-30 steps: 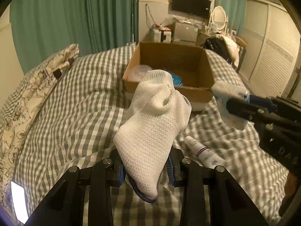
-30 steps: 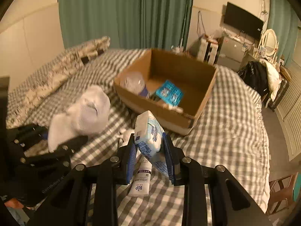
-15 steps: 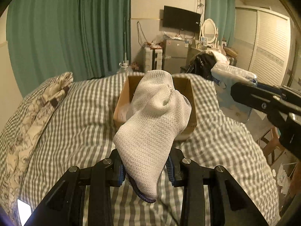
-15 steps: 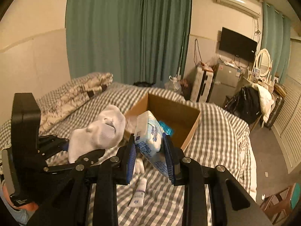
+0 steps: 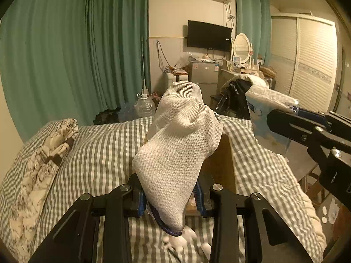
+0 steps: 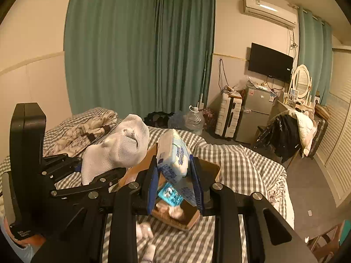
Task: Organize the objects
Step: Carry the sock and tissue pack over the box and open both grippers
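Left wrist view: my left hand-held gripper (image 5: 170, 194) pinches a white knitted mesh sock (image 5: 175, 153) between its blue-padded jaws, the sock standing up and leaning toward the top of the frame, its dark-edged cuff hanging just below the jaws. Under the left hand-held gripper lies the bed with a grey-and-white checked cover (image 5: 103, 153), and small white blurred things (image 5: 182, 239) lie on it just beneath the cuff. Directly behind the sock is the brown cardboard box (image 5: 221, 160), mostly hidden by it. To the right, level with the sock's top, my right hand-held gripper (image 5: 283, 118) comes in from the side, clamped on a soft plastic pack of white and pale blue tissues (image 5: 265, 120).

In the right wrist view, the right hand-held gripper (image 6: 175, 182) squeezes that same pack (image 6: 175, 160) between its blue pads, the pack tilted with its top leaning left. Just below and behind the jaws sits the box (image 6: 182, 221) on the bed (image 6: 241, 164), with a bright blue packet (image 6: 170, 195) and pale items inside. To the left, close by, the left hand-held gripper (image 6: 87, 171) holds the sock (image 6: 118, 149) up over the box's near left corner. A patterned pillow (image 6: 87, 129) lies farther left. Beyond the bed hang green curtains (image 6: 140, 50).
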The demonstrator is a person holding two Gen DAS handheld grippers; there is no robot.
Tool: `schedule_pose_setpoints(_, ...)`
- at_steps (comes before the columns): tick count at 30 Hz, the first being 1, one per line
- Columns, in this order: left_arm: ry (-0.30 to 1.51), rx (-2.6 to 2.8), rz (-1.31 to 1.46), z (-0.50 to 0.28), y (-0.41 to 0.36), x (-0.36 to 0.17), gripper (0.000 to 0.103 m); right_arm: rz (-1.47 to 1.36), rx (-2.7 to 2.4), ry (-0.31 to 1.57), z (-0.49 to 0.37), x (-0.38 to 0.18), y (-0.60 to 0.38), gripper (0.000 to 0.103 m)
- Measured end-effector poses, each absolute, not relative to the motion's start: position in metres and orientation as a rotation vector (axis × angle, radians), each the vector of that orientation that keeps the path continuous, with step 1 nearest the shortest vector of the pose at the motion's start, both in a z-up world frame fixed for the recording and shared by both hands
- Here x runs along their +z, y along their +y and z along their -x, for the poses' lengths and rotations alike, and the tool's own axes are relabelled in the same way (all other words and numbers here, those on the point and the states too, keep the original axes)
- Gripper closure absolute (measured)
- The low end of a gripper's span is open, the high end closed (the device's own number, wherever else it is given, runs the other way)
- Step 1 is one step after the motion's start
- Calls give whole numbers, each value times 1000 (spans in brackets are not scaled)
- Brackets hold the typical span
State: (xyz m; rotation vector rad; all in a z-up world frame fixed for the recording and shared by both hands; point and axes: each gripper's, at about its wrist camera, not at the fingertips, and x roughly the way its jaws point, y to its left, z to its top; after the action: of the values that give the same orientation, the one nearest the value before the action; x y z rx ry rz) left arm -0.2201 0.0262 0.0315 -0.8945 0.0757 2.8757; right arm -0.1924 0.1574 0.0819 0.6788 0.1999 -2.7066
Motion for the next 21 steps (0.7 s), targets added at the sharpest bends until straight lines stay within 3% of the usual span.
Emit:
schedule_pose_setpoints(8, 82, 2858, 979, 277, 26, -2, 68, -740, -2701, 170, 263, 60, 150, 76)
schedule_pose_setpoints(21, 139, 2781, 1130, 317, 32, -65, 68, -945, -2641, 134, 327, -20, 154, 76)
